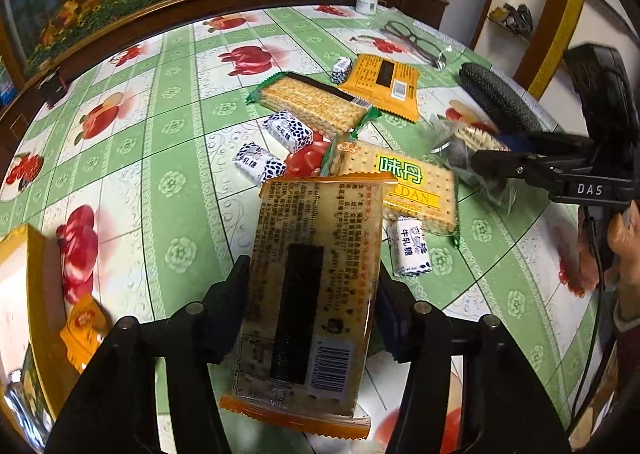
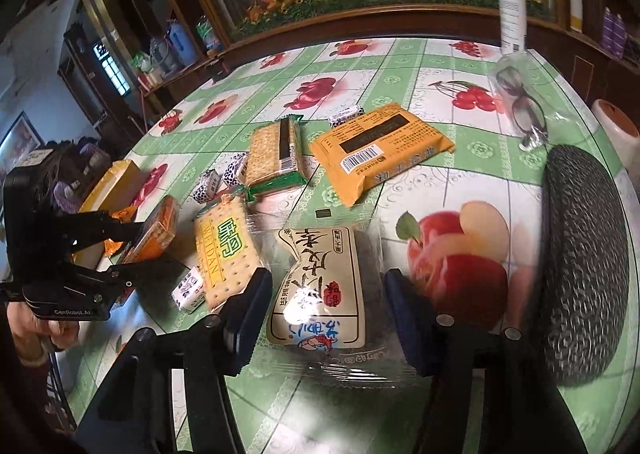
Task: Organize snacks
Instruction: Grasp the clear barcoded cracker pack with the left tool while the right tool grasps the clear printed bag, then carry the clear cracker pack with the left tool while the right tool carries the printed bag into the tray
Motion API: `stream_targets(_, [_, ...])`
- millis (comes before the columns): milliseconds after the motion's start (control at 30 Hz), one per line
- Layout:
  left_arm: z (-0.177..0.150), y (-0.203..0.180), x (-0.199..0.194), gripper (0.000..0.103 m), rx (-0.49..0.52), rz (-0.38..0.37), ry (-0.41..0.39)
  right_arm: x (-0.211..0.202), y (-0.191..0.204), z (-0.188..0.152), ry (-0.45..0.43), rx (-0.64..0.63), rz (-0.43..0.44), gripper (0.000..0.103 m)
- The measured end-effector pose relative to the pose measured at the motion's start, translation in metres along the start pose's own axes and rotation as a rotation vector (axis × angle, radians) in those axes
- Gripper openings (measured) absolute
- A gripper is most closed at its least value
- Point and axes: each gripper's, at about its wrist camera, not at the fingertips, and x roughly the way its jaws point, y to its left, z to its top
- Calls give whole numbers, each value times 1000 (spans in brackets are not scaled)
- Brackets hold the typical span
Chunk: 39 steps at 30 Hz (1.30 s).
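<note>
Both grippers tilt down over the table (image 1: 168, 158), the left gripper (image 1: 312, 294) clamped on an orange-edged cracker packet (image 1: 308, 294) lifted above the snacks, the right gripper (image 2: 326, 294) half-closed around a clear-wrapped dark snack pack (image 2: 320, 286), contact unclear, while a yellow box (image 2: 110, 182) sits at the table's edge, contents hidden.

1. The right tool (image 2: 326, 318) is reaching around a clear snack bag (image 2: 320, 290) lying on the tabletop (image 2: 400, 66); I can't tell if its fingers are touching it.
2. The left tool (image 2: 140, 250) is holding an orange packet (image 2: 158, 230).
3. A yellow cracker pack (image 2: 226, 254) is lying just beside the bag.
4. A dark glasses case (image 2: 584, 262) is sitting at the right.
</note>
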Motion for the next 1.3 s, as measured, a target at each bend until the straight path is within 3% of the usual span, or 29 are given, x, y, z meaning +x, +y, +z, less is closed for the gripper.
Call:
stream_targets(67, [-5,3,-7,54,-31,-10,-14,-8,0,-6,-17,35,10,47])
stream_targets(400, [-27,5,-36,54,-106,-21,-65,-30,12,-35,-63,100,49,46])
stream_targets(767, [-48,8,-83,54,-151,77,-147,-60,61,-42,-159,104,176,46])
stream_targets(1067, [-70,41,-124,55,-225,213,-221,-54,111,-38,-160,56,260,45])
stream_targets(1300, [-87,70,-141,55,-285,269,-250,-42,149,-34,-145,9,315,45])
